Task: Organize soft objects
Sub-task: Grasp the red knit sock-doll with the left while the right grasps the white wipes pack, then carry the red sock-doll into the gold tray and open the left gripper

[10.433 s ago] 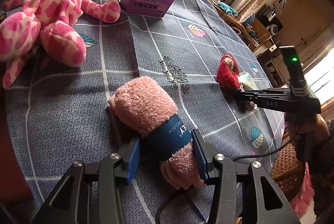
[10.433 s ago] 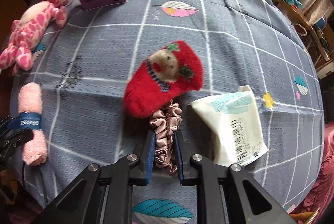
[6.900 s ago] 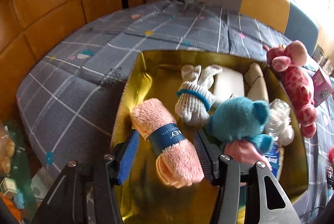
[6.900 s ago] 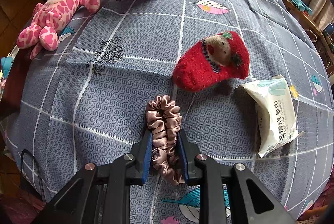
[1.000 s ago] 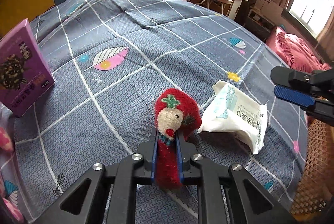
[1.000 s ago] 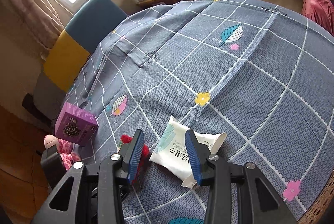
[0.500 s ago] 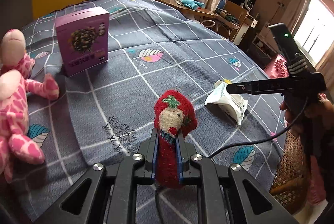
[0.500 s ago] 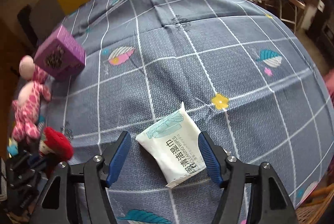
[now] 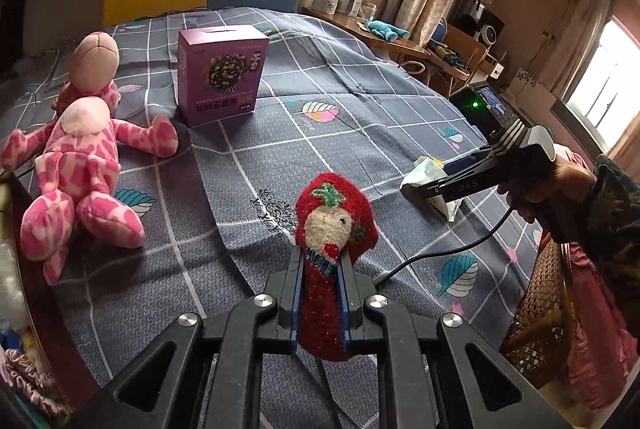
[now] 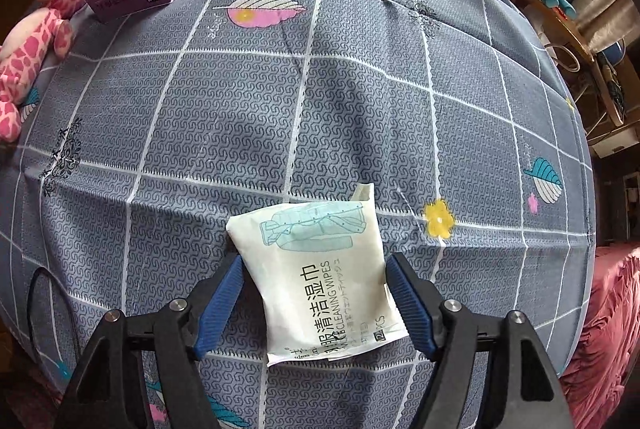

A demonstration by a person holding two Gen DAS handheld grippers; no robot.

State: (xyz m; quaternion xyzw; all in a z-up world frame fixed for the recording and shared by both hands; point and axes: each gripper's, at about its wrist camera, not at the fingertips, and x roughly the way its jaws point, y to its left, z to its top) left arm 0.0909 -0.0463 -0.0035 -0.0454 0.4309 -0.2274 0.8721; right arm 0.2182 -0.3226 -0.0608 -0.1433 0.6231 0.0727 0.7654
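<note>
My left gripper is shut on a fuzzy red sock with a small face, held above the grey checked bedcover. A white pack of wet wipes lies flat on the cover near its right edge. My right gripper points down over it. Its jaws are opening, one blue pad on each side of the pack, and neither presses on it. In the left wrist view a hand holds that right gripper over the pack.
A pink spotted plush lies at the left, next to an upright purple box. A satin scrunchie shows at the lower left edge. A black cable trails across the cover. A wicker chair stands at the right.
The left gripper has carried the red sock up and away from the wipes pack. The right gripper has rolled and tipped down over the pack, and its jaws have widened around it.
</note>
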